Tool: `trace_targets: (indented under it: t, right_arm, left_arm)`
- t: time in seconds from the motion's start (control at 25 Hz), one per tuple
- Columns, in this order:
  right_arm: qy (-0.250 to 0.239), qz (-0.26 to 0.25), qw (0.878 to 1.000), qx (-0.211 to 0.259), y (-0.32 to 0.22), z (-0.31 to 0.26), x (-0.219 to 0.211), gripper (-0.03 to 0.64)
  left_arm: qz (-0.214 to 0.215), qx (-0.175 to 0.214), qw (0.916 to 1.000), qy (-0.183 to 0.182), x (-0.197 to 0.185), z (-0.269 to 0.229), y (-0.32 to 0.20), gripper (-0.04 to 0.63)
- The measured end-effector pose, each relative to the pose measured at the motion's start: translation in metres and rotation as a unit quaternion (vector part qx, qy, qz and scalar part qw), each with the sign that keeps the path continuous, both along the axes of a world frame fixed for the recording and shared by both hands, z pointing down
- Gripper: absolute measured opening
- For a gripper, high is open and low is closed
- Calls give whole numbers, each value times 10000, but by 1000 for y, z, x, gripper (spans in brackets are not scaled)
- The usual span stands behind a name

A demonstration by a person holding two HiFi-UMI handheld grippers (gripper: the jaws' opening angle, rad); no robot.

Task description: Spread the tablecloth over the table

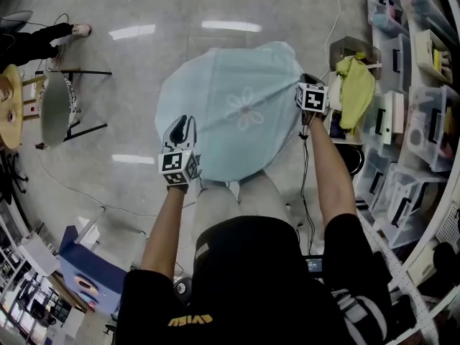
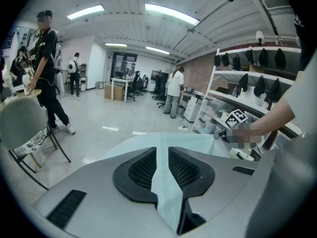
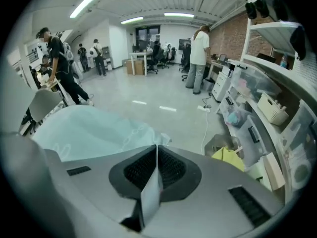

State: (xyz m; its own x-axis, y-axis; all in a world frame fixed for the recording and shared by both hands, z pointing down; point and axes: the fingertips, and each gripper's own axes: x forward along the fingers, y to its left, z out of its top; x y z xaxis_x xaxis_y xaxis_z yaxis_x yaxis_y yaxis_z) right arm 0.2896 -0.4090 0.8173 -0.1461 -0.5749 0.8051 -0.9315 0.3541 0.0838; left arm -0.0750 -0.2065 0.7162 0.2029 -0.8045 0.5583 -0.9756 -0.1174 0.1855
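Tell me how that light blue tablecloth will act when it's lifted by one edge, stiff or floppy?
Probably floppy: the tablecloth drapes in soft folds between the left gripper and the right gripper, its far edge crumpled. Likely light too, since a thin pinched fold in each pair of jaws holds it.

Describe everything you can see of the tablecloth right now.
The tablecloth is thin, pale blue-green fabric with a white flower motif near its middle. It is spread wide in front of the person, slightly billowed, and wrinkled toward its right edge. The left hand-held gripper pinches its near left edge and the right hand-held gripper pinches its right edge, with a fold of cloth between each pair of jaws. What lies under it is hidden.
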Motion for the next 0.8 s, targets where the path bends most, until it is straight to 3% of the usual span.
trace_targets:
  t: [0.16, 0.28, 0.44, 0.64, 0.8]
  right_arm:
    - [-65, 431, 9936, 1045, -5, -39, 25, 0]
    - [-323, 535, 9896, 1293, 15, -69, 38, 0]
    - [-465, 387, 9865, 1524, 74, -120, 30, 0]
    - [-1009, 469, 9740, 1974, 178, -203, -25, 0]
    - [-1194, 308, 9641, 2352, 265, -257, -106, 0]
  left_arm:
    - [-83, 101, 9999, 2, -7, -13, 7, 89]
    - [-180, 228, 9995, 82, -7, -32, 18, 89]
    - [4, 497, 9987, 91, -4, -73, 42, 89]
    - [352, 1152, 9926, 144, -17, -145, 80, 87]
    - [757, 1684, 9828, 87, -29, -193, 122, 80]
